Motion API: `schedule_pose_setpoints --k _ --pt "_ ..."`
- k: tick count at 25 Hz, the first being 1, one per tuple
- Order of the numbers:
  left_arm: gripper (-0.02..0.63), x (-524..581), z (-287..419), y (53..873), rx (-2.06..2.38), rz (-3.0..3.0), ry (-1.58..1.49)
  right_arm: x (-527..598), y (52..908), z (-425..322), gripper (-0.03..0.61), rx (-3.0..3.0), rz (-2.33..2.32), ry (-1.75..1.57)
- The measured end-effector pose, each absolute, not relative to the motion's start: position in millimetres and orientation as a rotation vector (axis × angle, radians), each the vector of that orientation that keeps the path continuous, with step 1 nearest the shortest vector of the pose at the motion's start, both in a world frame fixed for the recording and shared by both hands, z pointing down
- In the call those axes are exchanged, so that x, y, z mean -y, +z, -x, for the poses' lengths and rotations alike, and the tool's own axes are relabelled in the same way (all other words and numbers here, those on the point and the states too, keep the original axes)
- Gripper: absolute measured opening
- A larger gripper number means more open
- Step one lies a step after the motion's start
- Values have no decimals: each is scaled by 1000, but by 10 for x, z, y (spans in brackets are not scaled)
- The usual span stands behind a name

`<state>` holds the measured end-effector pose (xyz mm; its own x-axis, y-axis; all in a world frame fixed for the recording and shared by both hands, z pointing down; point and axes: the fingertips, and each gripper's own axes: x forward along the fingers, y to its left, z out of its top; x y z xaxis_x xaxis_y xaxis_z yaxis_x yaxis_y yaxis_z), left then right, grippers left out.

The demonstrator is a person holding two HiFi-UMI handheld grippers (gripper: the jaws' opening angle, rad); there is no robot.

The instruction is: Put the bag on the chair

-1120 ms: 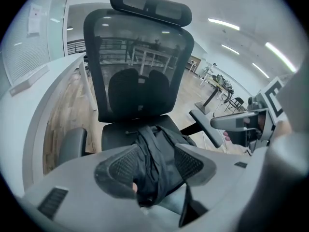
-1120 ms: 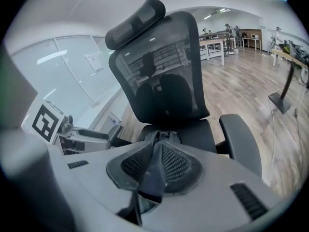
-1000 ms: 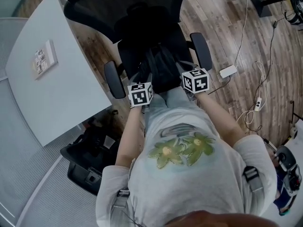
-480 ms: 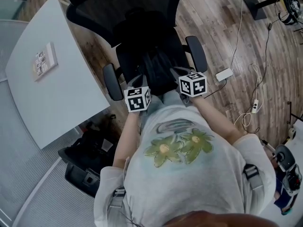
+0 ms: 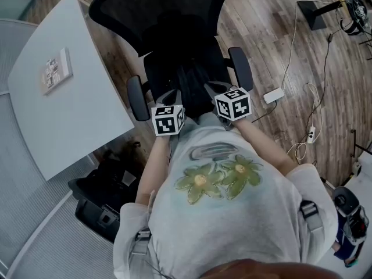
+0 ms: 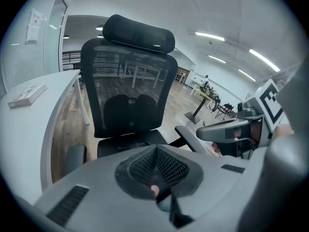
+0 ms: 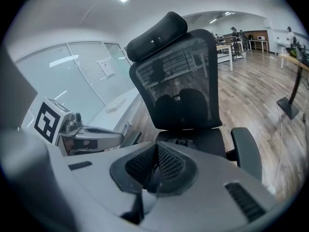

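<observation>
We see left gripper (image 6: 156,152) and right gripper (image 7: 155,152) still clamped on black fabric bag (image 5: 195,85) straps, barely shifted; placement on black mesh office chair (image 5: 165,19) looks pending.

The black mesh-backed office chair (image 5: 174,16), with a headrest and padded armrests, stands upright facing the person. The black soft bag (image 5: 195,86) is crumpled over the front of that chair's seat, between its armrests. Its dark straps are pinched in the left gripper (image 6: 155,153) and right gripper (image 7: 156,151). Whether it rests on the seat is unclear.
</observation>
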<state>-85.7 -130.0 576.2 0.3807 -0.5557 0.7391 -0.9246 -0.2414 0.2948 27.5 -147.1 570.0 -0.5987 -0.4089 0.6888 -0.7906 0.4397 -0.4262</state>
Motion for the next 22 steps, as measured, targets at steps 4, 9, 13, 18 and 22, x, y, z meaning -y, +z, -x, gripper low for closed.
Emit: schedule_pose_setpoints --k 4,9,13,18,22 --pt "17 1283 842 5755 1271 -1931 659 1469 5677 -278 9 2200 -1004 1017" --pt "15 1259 858 5769 1270 -1927 666 1471 5656 -263 9 2200 -998 1007" --pt "17 1239 860 5773 1271 -1927 670 1461 5650 -266 8 2204 -996 997" --pt "17 1232 862 5772 1274 -1926 674 1457 5645 -272 8 2204 -1000 993" --pt "15 1211 839 5792 1273 -1922 681 1452 5664 -310 9 2200 -1007 994"
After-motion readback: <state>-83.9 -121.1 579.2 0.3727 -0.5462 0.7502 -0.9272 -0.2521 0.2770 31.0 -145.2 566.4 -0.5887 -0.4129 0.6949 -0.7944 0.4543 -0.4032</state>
